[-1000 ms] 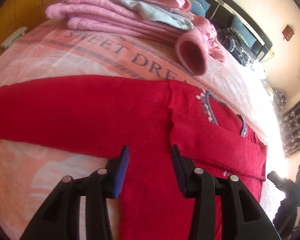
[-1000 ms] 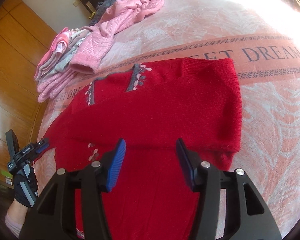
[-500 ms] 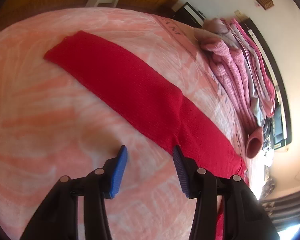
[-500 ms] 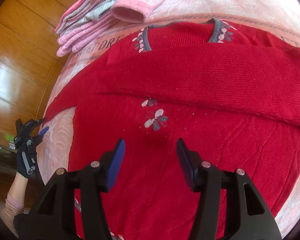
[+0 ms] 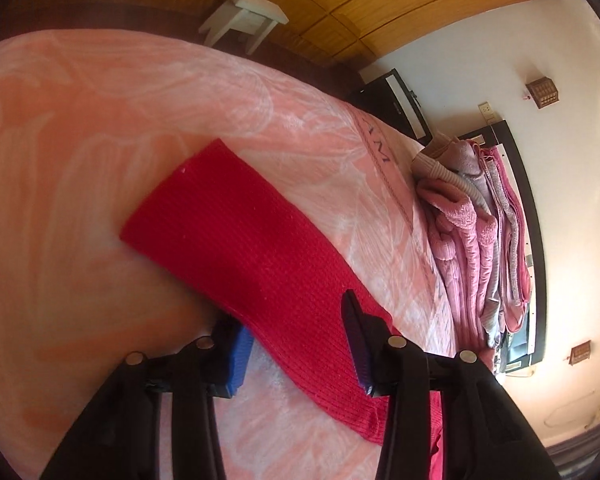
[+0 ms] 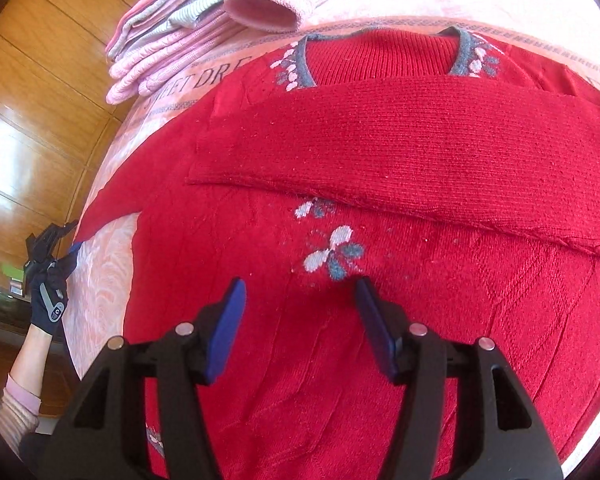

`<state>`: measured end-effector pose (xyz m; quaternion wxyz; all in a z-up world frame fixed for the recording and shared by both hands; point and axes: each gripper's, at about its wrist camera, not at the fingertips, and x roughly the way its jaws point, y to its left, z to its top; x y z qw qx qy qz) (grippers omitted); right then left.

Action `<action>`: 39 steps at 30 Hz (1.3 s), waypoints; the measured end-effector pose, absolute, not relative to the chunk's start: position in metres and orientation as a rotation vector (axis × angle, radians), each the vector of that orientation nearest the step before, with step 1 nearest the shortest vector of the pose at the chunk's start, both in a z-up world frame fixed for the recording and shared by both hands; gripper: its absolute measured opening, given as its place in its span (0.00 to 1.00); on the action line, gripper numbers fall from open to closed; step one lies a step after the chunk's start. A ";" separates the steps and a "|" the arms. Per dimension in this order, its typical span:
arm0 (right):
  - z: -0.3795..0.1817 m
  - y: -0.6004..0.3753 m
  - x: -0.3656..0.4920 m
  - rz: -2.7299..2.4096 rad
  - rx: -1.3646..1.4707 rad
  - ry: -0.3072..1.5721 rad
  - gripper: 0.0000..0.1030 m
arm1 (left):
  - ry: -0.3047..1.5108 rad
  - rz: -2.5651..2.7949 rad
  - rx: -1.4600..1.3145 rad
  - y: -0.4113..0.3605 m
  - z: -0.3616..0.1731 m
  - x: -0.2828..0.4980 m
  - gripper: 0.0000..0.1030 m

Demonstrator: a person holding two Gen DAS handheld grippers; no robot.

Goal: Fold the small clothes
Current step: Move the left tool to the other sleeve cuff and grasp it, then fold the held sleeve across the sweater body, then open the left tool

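Observation:
A red knitted sweater (image 6: 380,320) with grey-and-white flower motifs lies flat on the pink bedspread (image 6: 100,280). One sleeve (image 6: 420,152) is folded across its chest. The other sleeve (image 5: 240,232) stretches out flat over the bedspread (image 5: 60,160). My left gripper (image 5: 296,352) is open and low over that sleeve, straddling its lower edge: one blue pad (image 5: 238,360) is beside the edge, the other finger is over the knit. In the right wrist view the left gripper (image 6: 54,240), held by a gloved hand, sits near that sleeve's end. My right gripper (image 6: 300,320) hovers open above the sweater's body, just below the flower motif.
A stack of folded pink and grey clothes (image 5: 480,240) lies along the bed's far side, also in the right wrist view as the stack (image 6: 172,40), with a pink cuff (image 6: 268,12) beside the collar. A white stool (image 5: 248,16) stands past the bed by wooden panelling.
My left gripper swung from the sweater's body out to the stretched sleeve and dropped close to it. My right gripper moved over the body toward the flower motif. Both stayed open.

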<state>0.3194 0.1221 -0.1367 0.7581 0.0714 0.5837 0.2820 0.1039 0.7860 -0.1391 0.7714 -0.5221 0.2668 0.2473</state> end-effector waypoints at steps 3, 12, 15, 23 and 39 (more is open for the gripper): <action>-0.137 0.122 0.319 0.617 0.148 1.267 0.57 | 0.587 0.565 -1.055 0.786 -0.134 0.108 0.32; -0.135 0.118 0.316 0.620 0.156 1.262 0.55 | 0.582 0.615 -0.903 0.772 -0.117 0.114 0.05; -0.133 0.114 0.313 0.619 0.165 1.260 0.55 | 0.568 0.600 -0.835 0.759 -0.103 0.124 0.05; -0.127 0.094 0.306 0.597 0.165 1.246 0.55 | 0.557 0.435 -0.715 0.687 -0.069 0.170 0.05; -0.127 0.011 0.299 0.521 0.240 1.238 0.56 | 0.664 0.117 -0.594 0.504 -0.058 0.262 0.05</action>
